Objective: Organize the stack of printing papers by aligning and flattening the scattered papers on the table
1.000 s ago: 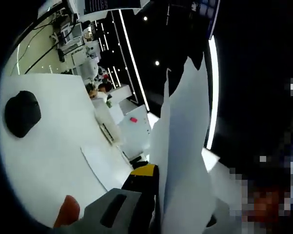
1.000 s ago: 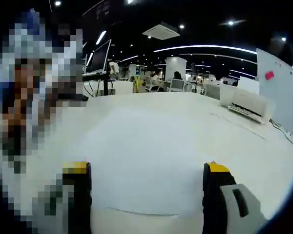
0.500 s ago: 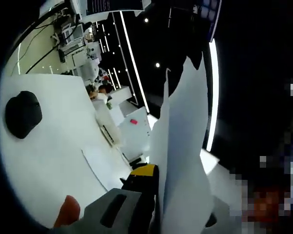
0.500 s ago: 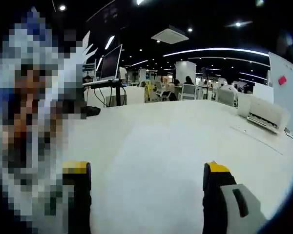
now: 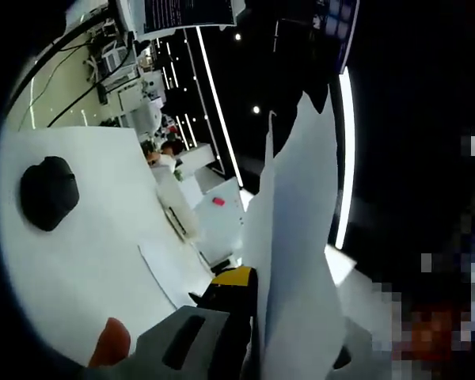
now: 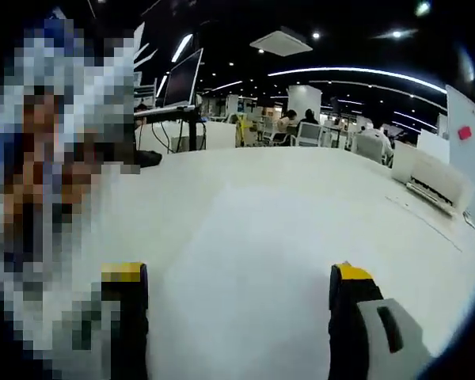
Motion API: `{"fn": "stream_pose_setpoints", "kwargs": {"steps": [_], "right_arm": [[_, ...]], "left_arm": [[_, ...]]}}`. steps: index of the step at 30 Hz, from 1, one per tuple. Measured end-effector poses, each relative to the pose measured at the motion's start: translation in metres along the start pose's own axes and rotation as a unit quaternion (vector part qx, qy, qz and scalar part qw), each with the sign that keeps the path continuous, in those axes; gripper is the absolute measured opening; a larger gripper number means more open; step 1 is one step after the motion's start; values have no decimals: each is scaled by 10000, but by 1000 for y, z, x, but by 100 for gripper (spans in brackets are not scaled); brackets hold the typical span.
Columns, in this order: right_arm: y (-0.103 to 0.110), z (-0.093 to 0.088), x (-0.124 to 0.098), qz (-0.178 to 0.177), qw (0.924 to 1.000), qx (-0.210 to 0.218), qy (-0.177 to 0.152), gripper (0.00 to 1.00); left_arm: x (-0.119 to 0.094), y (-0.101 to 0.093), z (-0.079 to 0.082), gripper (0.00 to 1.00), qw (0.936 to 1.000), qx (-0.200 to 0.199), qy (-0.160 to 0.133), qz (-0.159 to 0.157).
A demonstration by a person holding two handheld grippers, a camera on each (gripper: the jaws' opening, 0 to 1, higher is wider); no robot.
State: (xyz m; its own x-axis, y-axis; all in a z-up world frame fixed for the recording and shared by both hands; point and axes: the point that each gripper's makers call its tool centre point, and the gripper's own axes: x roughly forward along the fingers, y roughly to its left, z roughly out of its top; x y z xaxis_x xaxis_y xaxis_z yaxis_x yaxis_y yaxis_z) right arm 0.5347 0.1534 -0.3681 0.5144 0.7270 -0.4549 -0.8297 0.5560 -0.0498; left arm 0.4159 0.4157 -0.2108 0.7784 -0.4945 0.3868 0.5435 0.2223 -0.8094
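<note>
The left gripper (image 5: pixel 257 317) is clamped on the upright papers (image 5: pixel 297 261), lifted off the white table (image 5: pixel 87 253); its view has swung, the black mouse (image 5: pixel 49 192) sitting lower. The right gripper (image 6: pixel 237 317) hovers over the table, jaws wide apart, empty

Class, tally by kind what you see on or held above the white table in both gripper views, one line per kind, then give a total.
Held bunches of white papers: 1
Flat sheets on the table: 1
Dark round objects: 1
White printers: 1
Grippers: 2, left gripper and right gripper
Total: 6
</note>
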Motion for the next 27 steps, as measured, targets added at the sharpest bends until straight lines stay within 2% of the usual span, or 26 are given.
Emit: {"fn": "stream_pose_setpoints", "kwargs": {"steps": [7,8,11,14,17,21,23,27], "right_arm": [[-29,-13,-26,-339,9994,45,103,90],[-31,-13,-28,-374,9992,70,106,90],[-27,2,-27,-321,9993,88,-168,90],[-23,15,-15,-288,9992,16,-286,90],[-18,34,8,-28,9980,288,-571,90],[-19,41,39,45,9989,223,-416,90],[-30,44,54,-51,9991,94,-407,90],[-43,45,70,-123,9990,292,-326,90]], "left_arm": [[3,-2,-9,6,10000,-2,47,-31],[4,-3,-9,6,10000,6,45,-40],[6,-5,-13,6,10000,13,42,-59],[8,-7,-18,6,10000,20,45,-67],[9,-10,-20,6,9999,16,62,-90],[8,-12,-14,6,9999,50,50,-111],[7,-12,-12,6,9999,69,40,-118],[4,-15,-8,6,9996,8,-124,-245]]}}
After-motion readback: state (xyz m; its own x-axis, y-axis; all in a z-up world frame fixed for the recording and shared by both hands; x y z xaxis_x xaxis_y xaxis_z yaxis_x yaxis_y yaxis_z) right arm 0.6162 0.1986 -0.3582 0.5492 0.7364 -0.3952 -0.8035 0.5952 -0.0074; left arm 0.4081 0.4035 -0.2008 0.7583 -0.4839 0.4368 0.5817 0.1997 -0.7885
